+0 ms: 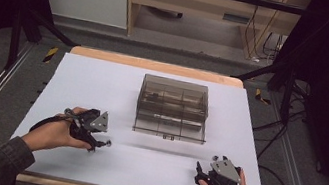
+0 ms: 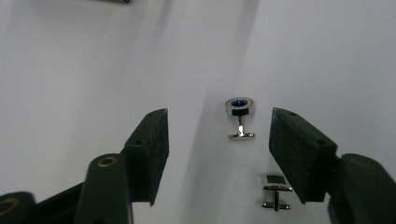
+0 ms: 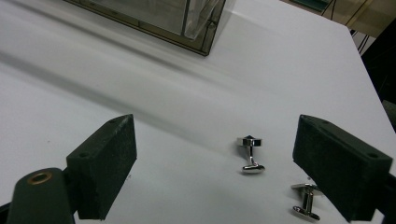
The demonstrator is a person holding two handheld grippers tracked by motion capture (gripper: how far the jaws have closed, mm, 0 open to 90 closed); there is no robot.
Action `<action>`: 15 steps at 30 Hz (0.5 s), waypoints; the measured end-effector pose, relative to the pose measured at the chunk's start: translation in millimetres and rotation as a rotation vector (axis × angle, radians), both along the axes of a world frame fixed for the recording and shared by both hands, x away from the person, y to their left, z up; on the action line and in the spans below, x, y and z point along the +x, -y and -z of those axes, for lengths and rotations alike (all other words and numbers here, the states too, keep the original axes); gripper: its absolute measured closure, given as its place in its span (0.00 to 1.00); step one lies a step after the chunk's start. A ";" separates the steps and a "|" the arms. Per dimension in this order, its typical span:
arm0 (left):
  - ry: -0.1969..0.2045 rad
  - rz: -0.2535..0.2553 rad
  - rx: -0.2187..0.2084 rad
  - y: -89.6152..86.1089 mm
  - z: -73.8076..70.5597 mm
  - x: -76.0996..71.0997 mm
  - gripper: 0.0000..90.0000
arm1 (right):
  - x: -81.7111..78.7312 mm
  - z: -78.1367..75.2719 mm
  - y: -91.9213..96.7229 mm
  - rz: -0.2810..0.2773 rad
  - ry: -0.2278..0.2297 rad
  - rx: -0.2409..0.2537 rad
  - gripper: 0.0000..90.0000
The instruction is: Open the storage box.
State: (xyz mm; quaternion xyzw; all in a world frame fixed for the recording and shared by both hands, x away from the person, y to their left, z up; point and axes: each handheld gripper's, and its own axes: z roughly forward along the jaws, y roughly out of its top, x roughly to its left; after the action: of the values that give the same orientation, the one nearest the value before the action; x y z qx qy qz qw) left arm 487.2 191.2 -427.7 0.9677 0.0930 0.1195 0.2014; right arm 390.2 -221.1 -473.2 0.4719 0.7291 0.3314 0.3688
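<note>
In the left gripper view a round silver cufflink (image 2: 239, 116) with a blue stone lies on the white sheet, in the gap ahead of my left gripper (image 2: 218, 114). Its jaws stand apart and neither pad touches it. A square dark-faced cufflink (image 2: 276, 189) lies closer in, partly behind the right-hand jaw. My right gripper (image 3: 215, 121) is open over bare sheet, with two silver cufflinks (image 3: 251, 155) (image 3: 306, 201) lying near its right-hand jaw. From the high view, the left gripper (image 1: 100, 145) is at the front left and the right gripper (image 1: 200, 172) at the front right.
A smoky translucent compartment box (image 1: 172, 106) sits mid-table behind both grippers, and its corner (image 3: 187, 18) shows at the top of the right gripper view. The white sheet (image 1: 103, 82) covers the wooden table. Dark frame legs and cables stand around the table.
</note>
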 end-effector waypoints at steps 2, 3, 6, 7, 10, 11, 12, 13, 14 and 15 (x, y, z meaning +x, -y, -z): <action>-0.029 -0.008 0.000 2.8 3.5 1.8 0.47 | 0.1 0.2 -1.0 -0.004 -0.002 0.000 0.15; -0.037 -0.013 0.001 3.9 4.9 2.3 0.50 | 0.2 0.3 -1.3 -0.004 -0.005 -0.004 0.15; -0.063 -0.032 0.015 8.0 9.9 5.0 0.56 | 0.8 0.7 -1.1 -0.009 -0.006 -0.004 0.15; -0.075 -0.038 0.013 9.3 11.8 6.1 0.56 | 0.8 0.7 -1.1 -0.009 -0.007 -0.003 0.15; -0.098 -0.049 0.010 11.9 16.1 8.1 0.60 | 1.0 1.0 -0.8 -0.009 -0.011 -0.002 0.15; -0.102 -0.050 0.013 12.6 16.9 8.4 0.61 | 1.1 1.0 -0.8 -0.009 -0.012 -0.002 0.15; -0.106 -0.052 0.012 13.7 17.9 8.8 0.63 | 1.2 1.1 -0.7 -0.011 -0.012 -0.004 0.15; -0.111 -0.052 0.011 14.7 18.7 8.9 0.64 | 1.3 1.1 -0.8 -0.012 -0.014 -0.005 0.15; -0.112 -0.050 0.015 15.7 19.5 8.8 0.66 | 1.3 1.1 -1.0 -0.012 -0.014 -0.005 0.15; -0.115 -0.047 0.022 16.6 20.2 8.7 0.67 | 1.3 1.1 -1.1 -0.012 -0.014 -0.004 0.15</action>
State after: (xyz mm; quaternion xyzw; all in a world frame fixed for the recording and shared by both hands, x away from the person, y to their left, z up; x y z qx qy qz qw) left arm 495.9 174.6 -447.9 0.9727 0.1258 0.0695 0.1820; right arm 391.6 -220.0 -474.4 0.4693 0.7350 0.3288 0.3626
